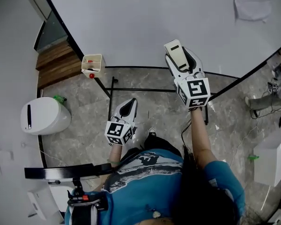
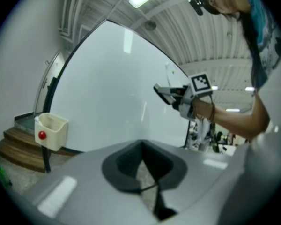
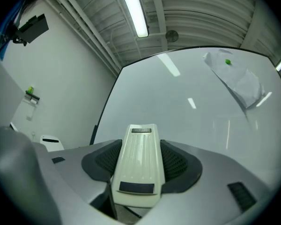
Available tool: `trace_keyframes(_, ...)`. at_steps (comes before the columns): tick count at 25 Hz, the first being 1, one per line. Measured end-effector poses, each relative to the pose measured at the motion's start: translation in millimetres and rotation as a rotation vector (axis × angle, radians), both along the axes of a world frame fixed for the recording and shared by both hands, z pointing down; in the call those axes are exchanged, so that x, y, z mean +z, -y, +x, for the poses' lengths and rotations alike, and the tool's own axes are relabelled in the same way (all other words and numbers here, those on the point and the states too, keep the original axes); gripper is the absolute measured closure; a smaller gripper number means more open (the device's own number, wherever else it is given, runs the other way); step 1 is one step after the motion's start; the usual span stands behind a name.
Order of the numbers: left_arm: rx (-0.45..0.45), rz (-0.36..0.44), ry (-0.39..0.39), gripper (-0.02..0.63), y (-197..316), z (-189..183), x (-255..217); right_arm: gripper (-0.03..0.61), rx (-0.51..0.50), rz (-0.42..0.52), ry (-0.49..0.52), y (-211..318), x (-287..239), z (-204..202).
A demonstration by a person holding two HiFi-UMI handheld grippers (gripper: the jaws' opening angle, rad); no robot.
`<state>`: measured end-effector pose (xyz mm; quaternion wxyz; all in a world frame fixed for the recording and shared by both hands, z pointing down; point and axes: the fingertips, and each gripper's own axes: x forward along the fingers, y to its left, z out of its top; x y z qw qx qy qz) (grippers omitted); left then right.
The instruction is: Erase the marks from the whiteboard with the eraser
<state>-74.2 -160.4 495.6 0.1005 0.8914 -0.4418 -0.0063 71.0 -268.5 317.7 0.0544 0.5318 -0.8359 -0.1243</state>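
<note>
The whiteboard [image 1: 154,18] fills the top of the head view, and no marks show on the stretch I can see. My right gripper [image 1: 180,60] is shut on the cream eraser [image 1: 174,50], which it holds up close to the board's lower edge. In the right gripper view the eraser [image 3: 138,163] sits between the dark pads [image 3: 180,163], pointing at the whiteboard [image 3: 187,102]. My left gripper [image 1: 128,108] hangs lower, over the floor, shut with nothing in it. From the left gripper view the right gripper [image 2: 166,93] appears in front of the whiteboard [image 2: 117,88].
A cream holder box [image 1: 92,63] with a red item hangs on the board's left frame. A sheet of paper [image 1: 252,1] is stuck at the board's upper right. A white bin [image 1: 44,116] and wooden steps [image 1: 58,62] lie left; stand bars [image 1: 131,89] cross the floor.
</note>
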Motion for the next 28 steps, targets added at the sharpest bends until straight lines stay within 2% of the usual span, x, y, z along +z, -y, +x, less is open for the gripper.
trace_keyframes(8,0.016,0.015,0.03,0.611,57.5,43.6,-6.4,0.316,0.034,0.142,-0.012,64.9,-59.9,49.5)
trace_keyframes(11,0.036,0.018,0.031,0.611,71.7,62.1,-6.9,0.316,0.062,0.221,-0.014,83.5,-87.7,64.0)
trace_keyframes(16,0.092,0.001,0.046,0.611,82.7,81.7,-0.4,0.316,0.145,0.362,-0.073,102.9,-135.3,84.4)
trace_keyframes(21,0.118,0.002,0.051,0.611,99.5,76.2,-3.5,0.316,0.25,0.511,-0.092,101.6,-183.4,107.6)
trace_keyframes(24,0.129,0.009,0.054,0.611,107.8,62.9,-8.4,0.316,0.312,0.545,-0.103,101.8,-198.3,118.4)
trace_keyframes(28,0.13,0.017,0.045,0.611,111.4,47.1,-12.7,0.316,0.344,0.557,-0.094,98.7,-201.9,119.4)
